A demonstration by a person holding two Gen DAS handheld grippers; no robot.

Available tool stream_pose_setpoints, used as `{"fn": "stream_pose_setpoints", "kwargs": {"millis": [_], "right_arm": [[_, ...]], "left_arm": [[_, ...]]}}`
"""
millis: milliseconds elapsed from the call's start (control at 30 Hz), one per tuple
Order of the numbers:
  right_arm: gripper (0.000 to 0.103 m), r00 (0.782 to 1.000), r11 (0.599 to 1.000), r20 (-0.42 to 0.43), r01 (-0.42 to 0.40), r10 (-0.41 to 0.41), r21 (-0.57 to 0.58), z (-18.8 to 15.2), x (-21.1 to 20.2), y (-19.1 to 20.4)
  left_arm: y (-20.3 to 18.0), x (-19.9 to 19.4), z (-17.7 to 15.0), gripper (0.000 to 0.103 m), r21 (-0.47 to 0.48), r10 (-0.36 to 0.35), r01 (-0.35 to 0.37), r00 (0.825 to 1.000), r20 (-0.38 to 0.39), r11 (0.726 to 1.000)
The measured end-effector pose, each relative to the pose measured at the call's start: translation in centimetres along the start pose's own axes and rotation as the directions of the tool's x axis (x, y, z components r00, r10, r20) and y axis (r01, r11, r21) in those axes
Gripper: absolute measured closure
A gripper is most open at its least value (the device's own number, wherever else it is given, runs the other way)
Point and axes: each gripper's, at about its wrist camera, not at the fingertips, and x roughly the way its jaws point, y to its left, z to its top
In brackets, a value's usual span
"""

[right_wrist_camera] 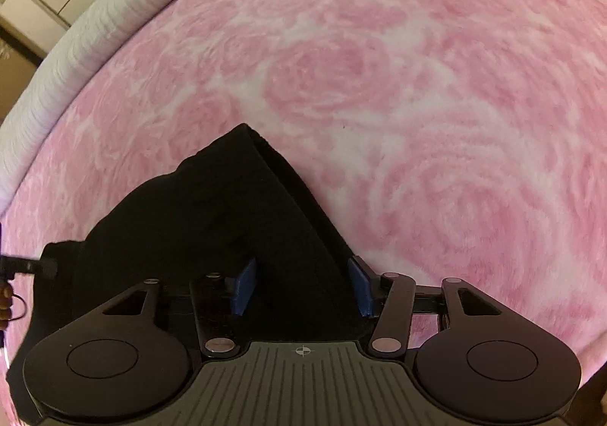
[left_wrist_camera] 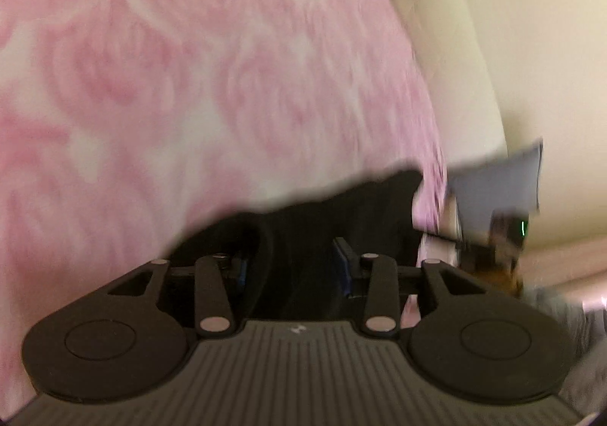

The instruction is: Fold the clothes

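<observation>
Lying on the pink blanket (right_wrist_camera: 417, 84), the black garment (right_wrist_camera: 212, 221) comes to a folded corner that points away from the right gripper (right_wrist_camera: 301, 289), its long run slanting back toward the near left edge. Both grippers stand with jaws apart, cloth between the blue pads (right_wrist_camera: 242, 293) but not pinched; the left gripper (left_wrist_camera: 292, 266) view is blurred. To fold well — close on matching edges, lift evenly, keep the cloth taut — whether this is an early or late fold cannot be told.
</observation>
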Motion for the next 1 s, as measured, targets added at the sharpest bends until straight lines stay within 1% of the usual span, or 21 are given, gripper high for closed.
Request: {"fn": "stream_pose_setpoints", "kwargs": {"millis": [67, 100, 167, 200, 233, 300, 333, 367, 400, 467, 500, 533, 600, 633, 667, 700, 767, 833, 867, 900, 1000], "right_arm": [[0.051, 1.0, 1.0, -0.002, -0.002, 0.002, 0.012, -0.3, 0.1, -0.3], [0.051, 1.0, 1.0, -0.003, -0.002, 0.002, 0.018, -0.5, 0.2, -0.5], [0.051, 1.0, 1.0, -0.006, -0.004, 0.004, 0.029, -0.9, 0.3, -0.8], [0.051, 1.0, 0.999, -0.005, -0.006, 0.006, 0.032, -0.9, 0.3, -0.9], [0.051, 1.0, 0.999, -0.004, -0.009, 0.009, 0.032, -0.9, 0.2, -1.0], [0.051, 1.0, 0.999, -0.001, -0.013, 0.013, 0.03, -0.9, 0.2, -1.0], [0.051, 1.0, 0.999, -0.003, -0.012, 0.012, 0.03, -0.8, 0.1, -1.0], [0.051, 1.0, 0.999, -0.005, -0.012, 0.012, 0.035, -0.7, 0.1, -1.0], [0.051, 1.0, 0.999, -0.009, -0.012, 0.013, 0.04, -0.5, 0.0, -1.0], [0.051, 1.0, 0.999, -0.008, -0.011, 0.011, 0.047, -0.1, -0.6, -0.9], [0.051, 1.0, 0.999, -0.003, -0.014, 0.014, 0.038, 0.0, -0.8, -0.8], [0.051, 1.0, 0.999, 0.003, -0.02, 0.019, 0.025, 0.1, -1.0, -0.6], [0.051, 0.999, 0.999, 0.015, -0.029, 0.029, 0.022, 0.0, -1.5, -0.6], [0.051, 0.999, 0.999, 0.023, -0.032, 0.031, 0.044, -0.2, -1.8, -0.9], [0.051, 0.999, 0.997, 0.031, -0.036, 0.034, 0.067, -0.4, -2.2, -1.2], [0.051, 0.999, 0.995, 0.039, -0.039, 0.036, 0.089, -0.6, -2.5, -1.5], [0.052, 0.998, 0.99, 0.055, -0.047, 0.04, 0.134, -1.0, -3.3, -2.0], [0.052, 0.997, 0.982, 0.071, -0.055, 0.043, 0.178, -1.4, -4.0, -2.6], [0.052, 0.996, 0.978, 0.079, -0.06, 0.045, 0.2, -1.5, -4.3, -2.9], [0.052, 0.995, 0.973, 0.087, -0.064, 0.046, 0.222, -1.7, -4.7, -3.2], [0.052, 0.993, 0.955, 0.111, -0.079, 0.048, 0.287, -2.3, -5.8, -4.1]], "left_arm": [[0.0, -0.3, 0.1, 0.086, -0.002, 0.025, -0.025, 0.998, 0.061, 1.0], [0.0, -0.4, 0.1, 0.095, -0.003, 0.038, -0.037, 0.995, 0.091, 0.999], [0.7, -1.4, -0.2, 0.097, -0.041, 0.091, -0.086, 0.982, 0.167, 0.995], [1.4, -2.3, -0.3, 0.097, -0.09, 0.107, -0.088, 0.968, 0.228, 0.992], [2.1, -3.4, -0.4, 0.097, -0.144, 0.119, -0.079, 0.947, 0.299, 0.986], [3.2, -5.5, -0.7, 0.097, -0.245, 0.173, -0.073, 0.892, 0.417, 0.967], [3.5, -6.4, -0.8, 0.097, -0.277, 0.195, -0.072, 0.874, 0.446, 0.958], [3.3, -6.9, -1.0, 0.097, -0.28, 0.192, -0.067, 0.874, 0.447, 0.958], [2.9, -7.2, -1.2, 0.096, -0.27, 0.176, -0.058, 0.881, 0.439, 0.961], [1.7, -7.6, -2.0, 0.08, -0.238, 0.14, -0.044, 0.905, 0.402, 0.97], [1.0, -7.6, -2.5, 0.066, -0.216, 0.137, -0.056, 0.916, 0.377, 0.975], [0.3, -7.5, -2.9, 0.061, -0.191, 0.141, -0.076, 0.925, 0.353, 0.979], [-0.7, -6.1, -3.2, 0.059, -0.136, 0.175, -0.141, 0.943, 0.282, 0.981], [-0.9, -5.1, -3.2, 0.065, -0.11, 0.21, -0.188, 0.945, 0.252, 0.976], [-1.0, -4.0, -3.1, 0.069, -0.086, 0.257, -0.243, 0.939, 0.228, 0.966], [-1.0, -2.9, -3.0, 0.082, -0.06, 0.303, -0.297, 0.931, 0.206, 0.953], [-1.2, -2.5, -3.0, 0.083, -0.073, 0.372, -0.365, 0.897, 0.239, 0.928], [-1.7, -3.0, -3.4, 0.082, -0.113, 0.423, -0.409, 0.852, 0.308, 0.905], [-2.2, -3.9, -4.0, 0.083, -0.138, 0.437, -0.416, 0.823, 0.363, 0.899], [-2.7, -4.7, -4.7, 0.082, -0.159, 0.445, -0.417, 0.803, 0.396, 0.895], [-3.8, -7.0, -6.9, 0.082, -0.211, 0.457, -0.406, 0.769, 0.447, 0.889]]}}
